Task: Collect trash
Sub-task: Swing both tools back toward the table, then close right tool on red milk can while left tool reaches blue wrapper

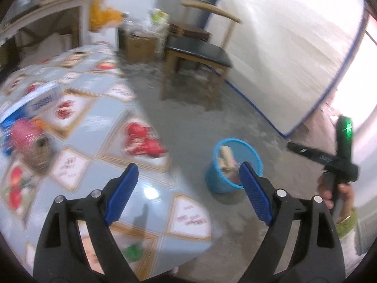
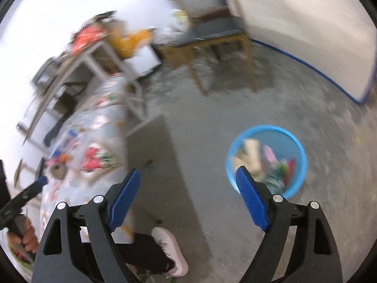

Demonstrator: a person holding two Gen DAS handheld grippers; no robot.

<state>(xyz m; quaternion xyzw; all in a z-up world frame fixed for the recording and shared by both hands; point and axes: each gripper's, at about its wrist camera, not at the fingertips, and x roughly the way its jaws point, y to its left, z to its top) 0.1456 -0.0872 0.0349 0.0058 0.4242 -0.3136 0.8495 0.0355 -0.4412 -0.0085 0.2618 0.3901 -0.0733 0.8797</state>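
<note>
A blue trash bin (image 1: 218, 179) stands on the grey floor beside the table; it holds several pieces of trash. It also shows in the right wrist view (image 2: 295, 146), with beige, pink and red scraps inside. My left gripper (image 1: 188, 176) is open and empty, over the table's near corner. My right gripper (image 2: 188, 181) is open and empty, above the floor to the left of the bin. On the table (image 1: 94, 122) at the left lie a pink roll of tape (image 1: 30, 139) and a blue and white box (image 1: 30, 103).
A wooden chair (image 1: 198, 54) with a black seat stands behind the bin. A white panel with a blue edge (image 1: 294, 59) leans at the right. Cardboard boxes (image 1: 141, 44) and a cluttered desk (image 1: 47, 7) are at the back. The person's shoe (image 2: 172, 250) is near the table's foot.
</note>
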